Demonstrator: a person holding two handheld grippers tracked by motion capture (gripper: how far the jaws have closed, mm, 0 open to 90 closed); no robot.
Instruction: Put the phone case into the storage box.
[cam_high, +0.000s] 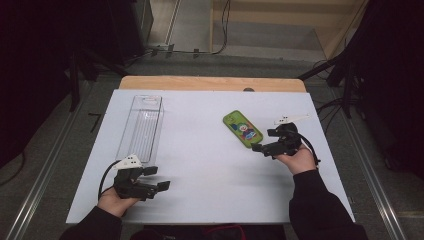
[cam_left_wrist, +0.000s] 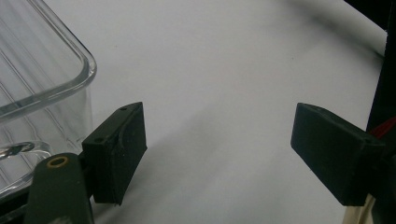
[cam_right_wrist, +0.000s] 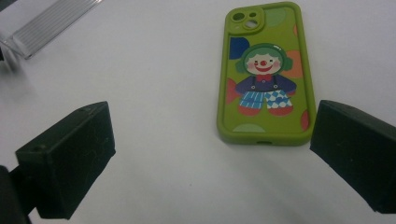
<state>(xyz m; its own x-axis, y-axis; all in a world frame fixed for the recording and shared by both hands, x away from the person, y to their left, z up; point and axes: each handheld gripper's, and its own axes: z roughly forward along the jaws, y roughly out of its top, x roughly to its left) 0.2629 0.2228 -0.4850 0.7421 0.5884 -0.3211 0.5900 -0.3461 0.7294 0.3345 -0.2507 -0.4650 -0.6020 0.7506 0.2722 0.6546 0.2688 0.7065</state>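
Right gripper: black two-jaw tool, jaws standing wide apart with nothing between them, hovering just short of the near end of the phone case. Blocky matte pads, lightly scuffed, are framing bare table in the right gripper view.

Left gripper: same make, jaws likewise parted and empty, resting low at the near left of the table, beside the near end of the clear box.

Phone case: green, soft-looking rubbery shell with rounded corners, a camera cut-out at its far end, and a printed clown in blue and red. It is lying flat, picture side up, right of centre on the table and untouched.

Clear box: long, narrow, hard transparent plastic with a thick rounded rim and ribbed floor, sitting empty at the left.

Table: smooth white matte sheet over a wooden top.

Progress, as judged: work is only beginning. The case is waiting to be gripped; lifting it and, probably, carrying it to the box are remaining.
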